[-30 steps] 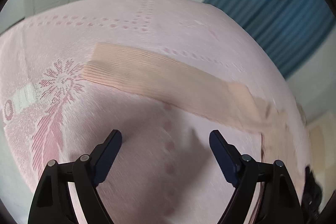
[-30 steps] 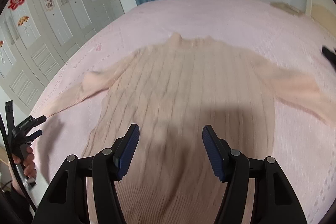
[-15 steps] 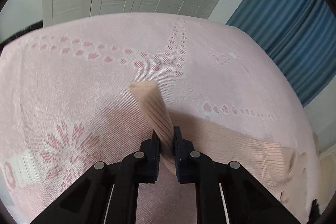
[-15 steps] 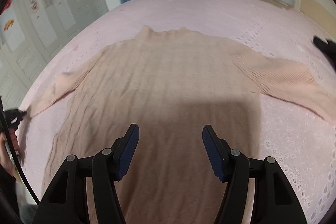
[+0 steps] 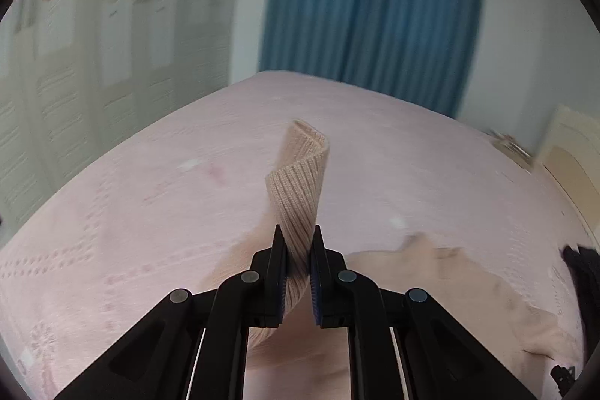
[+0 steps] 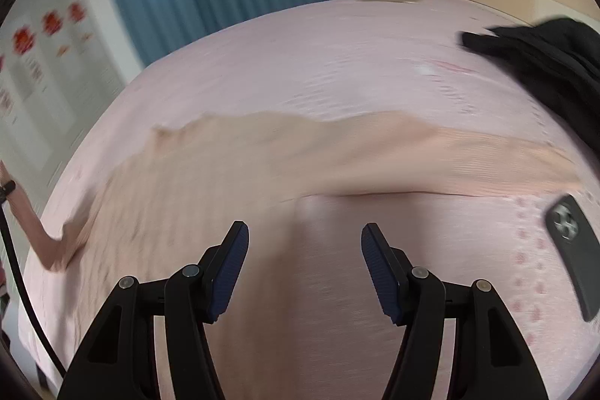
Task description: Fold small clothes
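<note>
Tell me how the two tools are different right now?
The left tool is shut, while the right tool stands open. The left tool pinches the sweater's sleeve, whose cuff sticks up past its tips; the right tool holds nothing. The left tool has that sleeve lifted off the bed; the right tool only hangs over the other sleeve, which lies flat. Both are black with blue pads and point down at the same beige sweater.

My room is bright and soft. Everything around my sharp sweater cuff (image 5: 300, 182) looks smeared, and edges bend round.
</note>
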`<state>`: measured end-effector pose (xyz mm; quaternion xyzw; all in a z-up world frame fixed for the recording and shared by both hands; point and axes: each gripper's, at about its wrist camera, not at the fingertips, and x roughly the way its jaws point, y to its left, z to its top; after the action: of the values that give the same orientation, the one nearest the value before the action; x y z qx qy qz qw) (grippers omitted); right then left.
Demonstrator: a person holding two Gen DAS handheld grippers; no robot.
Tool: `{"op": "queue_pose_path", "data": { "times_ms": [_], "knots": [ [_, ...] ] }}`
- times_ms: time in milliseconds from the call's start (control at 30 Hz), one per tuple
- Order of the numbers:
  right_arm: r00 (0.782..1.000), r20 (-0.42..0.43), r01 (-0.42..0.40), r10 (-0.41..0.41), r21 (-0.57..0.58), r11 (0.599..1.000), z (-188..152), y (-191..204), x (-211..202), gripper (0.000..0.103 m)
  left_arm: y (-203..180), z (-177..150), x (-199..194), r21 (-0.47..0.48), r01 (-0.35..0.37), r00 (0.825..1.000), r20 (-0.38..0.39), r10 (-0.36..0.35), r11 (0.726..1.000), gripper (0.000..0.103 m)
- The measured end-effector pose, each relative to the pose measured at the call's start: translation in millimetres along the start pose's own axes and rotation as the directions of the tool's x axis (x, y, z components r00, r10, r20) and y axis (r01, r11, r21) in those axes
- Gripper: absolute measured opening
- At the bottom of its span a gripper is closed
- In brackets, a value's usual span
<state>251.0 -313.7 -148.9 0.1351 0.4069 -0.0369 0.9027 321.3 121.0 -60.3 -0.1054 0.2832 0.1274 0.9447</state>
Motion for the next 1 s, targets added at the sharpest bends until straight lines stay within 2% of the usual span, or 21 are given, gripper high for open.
{"op": "queue_pose_path", "data": {
  "times_ms": [100,167,267,333,400,433,500,567,667,700,733,800,867,933,1000],
  "knots": [
    [1.000,-0.025,-0.012,0.015,0.105,0.994,1.7,-29.4,3.9,0.062,-90.8,-4.1,0.4,0.101,0.090,0.996,-0.007,-0.090,0.991,0.010],
    [0.999,-0.032,-0.019,0.023,0.110,0.994,3.7,-35.9,5.5,0.062,-147.5,-17.2,4.9,0.158,0.153,0.988,-0.039,-0.149,0.975,0.010],
    [0.999,-0.006,0.037,-0.037,0.072,0.997,7.6,-39.8,2.6,0.062,-223.9,-54.3,15.3,0.228,0.235,0.970,-0.117,-0.213,0.945,0.011],
    [0.998,0.006,0.064,-0.064,0.075,0.995,9.8,-46.0,2.5,0.062,-262.0,-83.4,16.1,0.268,0.284,0.955,-0.165,-0.247,0.921,0.012],
    [0.999,-0.018,0.041,-0.039,0.117,0.992,10.3,-56.4,7.4,0.062,-286.6,-109.7,21.9,0.279,0.354,0.926,-0.239,-0.293,0.892,0.016],
    [0.999,-0.036,0.024,-0.020,0.125,0.992,10.3,-58.8,9.9,0.062,-292.7,-119.1,24.0,0.266,0.383,0.908,-0.287,-0.307,0.884,0.025],
    [0.999,-0.046,0.025,-0.019,0.118,0.993,9.5,-57.7,11.6,0.062,-284.3,-133.1,23.5,0.234,0.393,0.889,-0.343,-0.302,0.890,0.029],
    [0.999,-0.036,0.033,-0.030,0.095,0.995,10.3,-52.7,11.9,0.062,-271.4,-136.8,19.1,0.206,0.384,0.888,-0.349,-0.299,0.900,0.030],
    [0.999,-0.032,0.019,-0.017,0.066,0.998,7.2,-42.2,12.1,0.062,-230.5,-121.7,28.7,0.163,0.337,0.907,-0.321,-0.273,0.927,0.049],
    [0.999,-0.040,0.008,-0.006,0.058,0.998,7.3,-37.5,14.4,0.062,-205.6,-118.1,27.3,0.146,0.297,0.924,-0.292,-0.246,0.943,0.062],
    [0.999,-0.047,-0.002,0.004,0.051,0.999,7.7,-32.8,17.5,0.062,-186.4,-117.8,25.3,0.133,0.261,0.939,-0.266,-0.220,0.956,0.068],
    [0.998,-0.058,-0.013,0.015,0.038,0.999,8.4,-23.5,21.0,0.062,-137.5,-115.4,24.2,0.099,0.172,0.963,-0.227,-0.146,0.980,0.068],
    [0.997,-0.070,-0.029,0.030,0.017,0.999,9.5,-11.8,27.8,0.062,-95.1,-115.8,27.3,0.060,0.102,0.971,-0.224,-0.086,0.993,0.068],
    [0.996,-0.081,-0.041,0.041,-0.006,0.999,8.8,0.3,33.6,0.061,-43.0,-116.2,33.5,-0.022,0.056,0.968,-0.244,-0.060,0.998,0.068],
    [0.995,-0.089,-0.041,0.038,-0.036,0.999,6.2,13.5,39.2,0.057,-10.0,-117.7,42.4,-0.125,0.070,0.957,-0.272,-0.102,0.990,0.066]
  ]
}}
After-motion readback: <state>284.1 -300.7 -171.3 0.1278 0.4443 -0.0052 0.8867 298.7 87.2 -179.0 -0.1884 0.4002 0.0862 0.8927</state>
